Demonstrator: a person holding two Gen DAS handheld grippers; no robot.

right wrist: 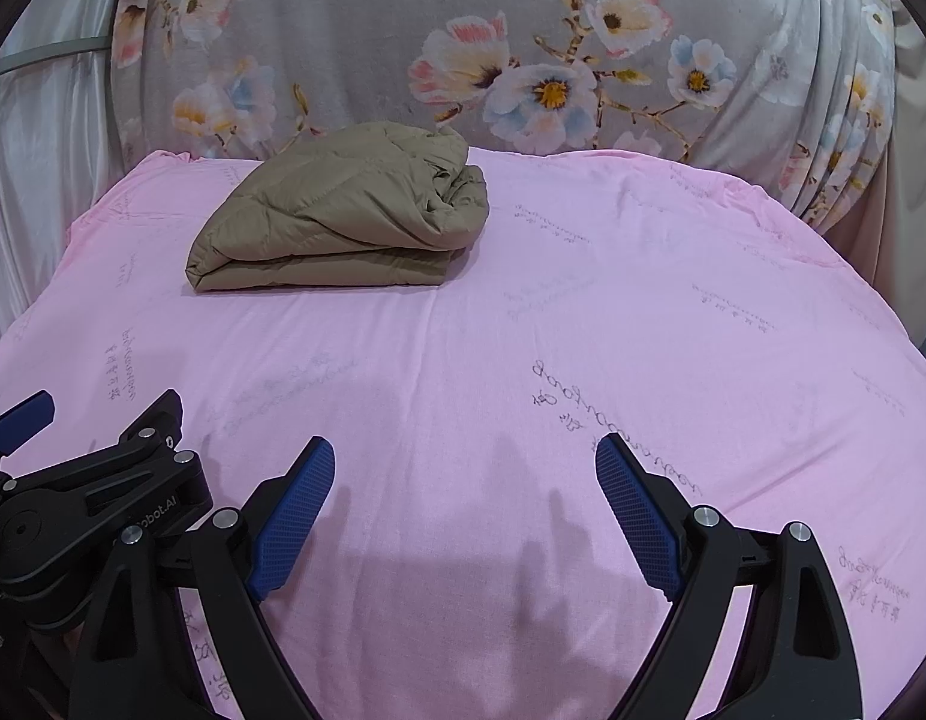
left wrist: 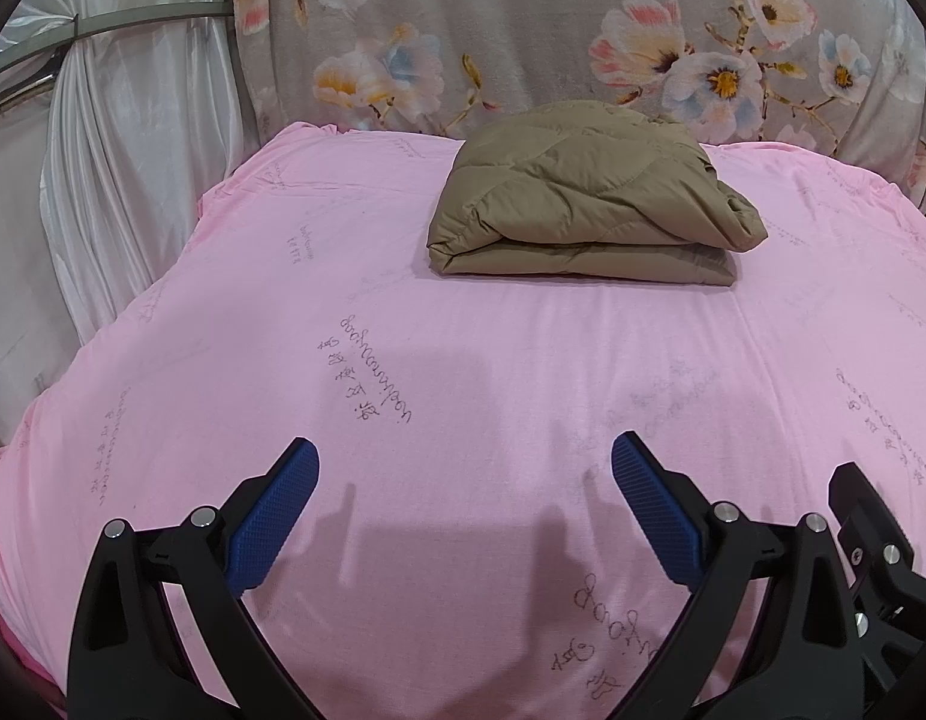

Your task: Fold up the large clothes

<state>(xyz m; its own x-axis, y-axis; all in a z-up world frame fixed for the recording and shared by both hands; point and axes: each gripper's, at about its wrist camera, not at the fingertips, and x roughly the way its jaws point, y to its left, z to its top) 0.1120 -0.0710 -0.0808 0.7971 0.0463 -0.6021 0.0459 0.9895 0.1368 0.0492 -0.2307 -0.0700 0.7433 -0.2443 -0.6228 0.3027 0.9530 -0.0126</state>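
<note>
A tan quilted jacket [left wrist: 589, 198] lies folded in a compact bundle at the far side of the pink sheet [left wrist: 403, 372]; it also shows in the right wrist view [right wrist: 343, 213], at the far left. My left gripper [left wrist: 466, 474] is open and empty, held above the near part of the sheet, well short of the jacket. My right gripper [right wrist: 466, 471] is open and empty too, beside the left one. The left gripper's body [right wrist: 91, 492] shows at the lower left of the right wrist view.
A grey floral cloth [left wrist: 553, 30] hangs behind the bed. White curtains [left wrist: 115, 180] hang at the left. The pink sheet [right wrist: 643, 330] carries printed script and drops off at its left and right edges.
</note>
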